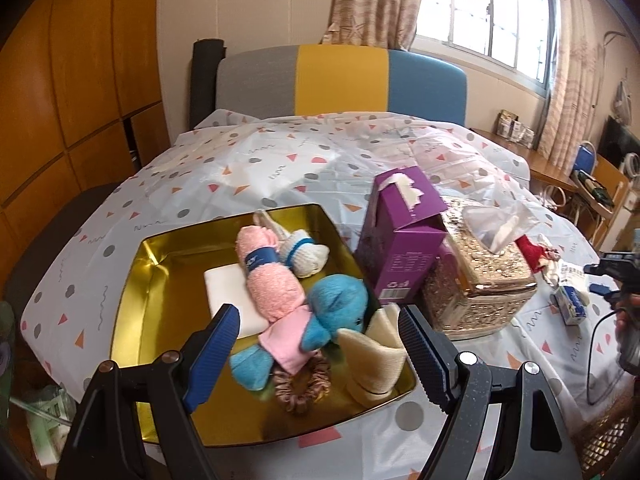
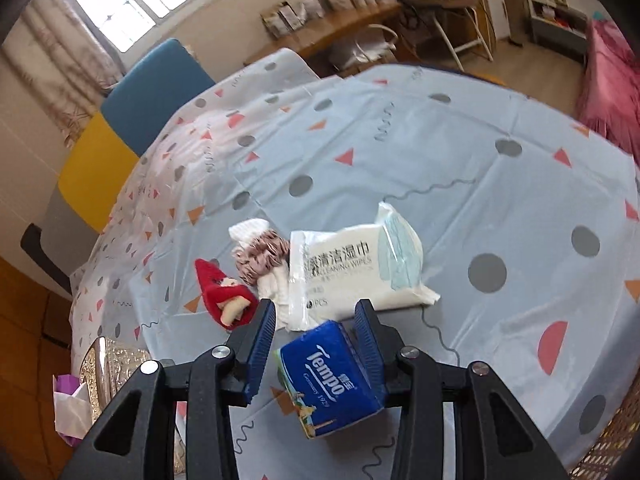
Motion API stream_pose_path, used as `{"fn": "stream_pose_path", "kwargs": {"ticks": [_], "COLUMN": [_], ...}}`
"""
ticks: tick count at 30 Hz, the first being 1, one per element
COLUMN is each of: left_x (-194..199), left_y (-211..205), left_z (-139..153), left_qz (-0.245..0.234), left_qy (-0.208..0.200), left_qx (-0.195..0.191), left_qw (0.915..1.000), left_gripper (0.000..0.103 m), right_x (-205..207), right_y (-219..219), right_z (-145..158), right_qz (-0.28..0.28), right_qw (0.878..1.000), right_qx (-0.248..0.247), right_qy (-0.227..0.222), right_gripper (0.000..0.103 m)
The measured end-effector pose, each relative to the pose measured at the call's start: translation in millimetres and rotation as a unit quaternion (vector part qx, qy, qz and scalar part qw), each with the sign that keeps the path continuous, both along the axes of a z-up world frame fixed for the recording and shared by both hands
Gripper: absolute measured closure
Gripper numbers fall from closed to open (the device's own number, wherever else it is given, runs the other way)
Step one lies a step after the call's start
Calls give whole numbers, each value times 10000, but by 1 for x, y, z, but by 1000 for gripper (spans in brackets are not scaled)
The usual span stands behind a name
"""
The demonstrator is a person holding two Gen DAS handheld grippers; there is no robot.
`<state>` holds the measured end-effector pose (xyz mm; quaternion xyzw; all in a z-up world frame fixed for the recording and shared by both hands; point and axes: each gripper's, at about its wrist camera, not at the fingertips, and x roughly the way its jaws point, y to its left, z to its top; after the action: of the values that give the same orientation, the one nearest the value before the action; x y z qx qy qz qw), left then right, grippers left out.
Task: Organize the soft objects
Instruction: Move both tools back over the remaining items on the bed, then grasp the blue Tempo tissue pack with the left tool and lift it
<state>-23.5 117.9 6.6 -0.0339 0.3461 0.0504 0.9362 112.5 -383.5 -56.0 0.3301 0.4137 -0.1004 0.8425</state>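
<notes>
A gold tin tray [image 1: 132, 320] holds a pink towel roll [image 1: 268, 276], a white rolled cloth [image 1: 306, 256], a blue plush [image 1: 336, 312], a cream cloth [image 1: 372, 356], a scrunchie [image 1: 300, 388] and a white pad [image 1: 228, 296]. My left gripper [image 1: 320, 314] hangs open over the tray's near side, holding nothing. My right gripper [image 2: 316, 308] hovers open above a blue Tempo tissue pack [image 2: 332, 376] lying on the tablecloth; its left pad stands clear of the pack. Beyond it lie a wipes pack [image 2: 352, 268], a red plush [image 2: 224, 292], a pink scrunchie [image 2: 260, 256] and white cloths [image 2: 248, 228].
A purple tissue box [image 1: 404, 232] and an ornate gold tissue box [image 1: 476, 280] stand between the tray and the loose items. A person's hand [image 1: 624, 316] shows at the far right. Behind the bed is a grey, yellow and blue headboard [image 1: 340, 80]; a desk and a chair [image 2: 452, 8] stand by the window.
</notes>
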Motion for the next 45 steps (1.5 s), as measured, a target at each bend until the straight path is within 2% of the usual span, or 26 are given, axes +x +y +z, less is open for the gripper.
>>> {"fn": "stream_pose_path", "kwargs": {"ticks": [9,14,15,16,18,22,26,31,37,40,45], "left_x": [5,11,12,15,20,32,47,70,103,122,146], "left_y": [-25,-48,-53,-60,-74,-115,-167,-231,-282,-297,-322], "left_z": [12,20,20,22,24,30,32,17,-28,-50,-74], "left_qz": [-455,-844,-922,-1035,-1245,-1786,-2370,-2926,-3132,-3057,-2887], "left_qy": [-102,-143,-148,-134,-110,-82,52,439,1189,1570,1962], "left_qx": [-55,11,35,63,42,63,-44,-99,-223,-304,-470], "left_qw": [9989,9963,9956,9945,9922,9839,9715,9552,9419,9386,9359], "left_gripper": [21,21,21,21,21,21,21,21,21,21,21], "right_x": [4,15,15,14,9,-10,-36,-43,-41,-41,-40], "right_y": [-4,12,13,15,13,-9,-32,-51,-51,-50,-49], "right_z": [-25,-36,-33,-29,-19,-1,13,9,7,8,6], "right_qz": [-86,614,685,688,503,-197,-939,-1256,-1159,-1094,-1019], "right_qw": [9973,9877,9867,9888,9945,9964,9888,9806,9796,9795,9786], "right_qx": [557,1377,1442,1298,901,752,752,1115,1261,1301,1400], "right_qy": [479,420,310,245,155,-329,-882,-1008,-1053,-1083,-1108], "right_gripper": [62,61,61,61,61,61,61,61,61,61,61]}}
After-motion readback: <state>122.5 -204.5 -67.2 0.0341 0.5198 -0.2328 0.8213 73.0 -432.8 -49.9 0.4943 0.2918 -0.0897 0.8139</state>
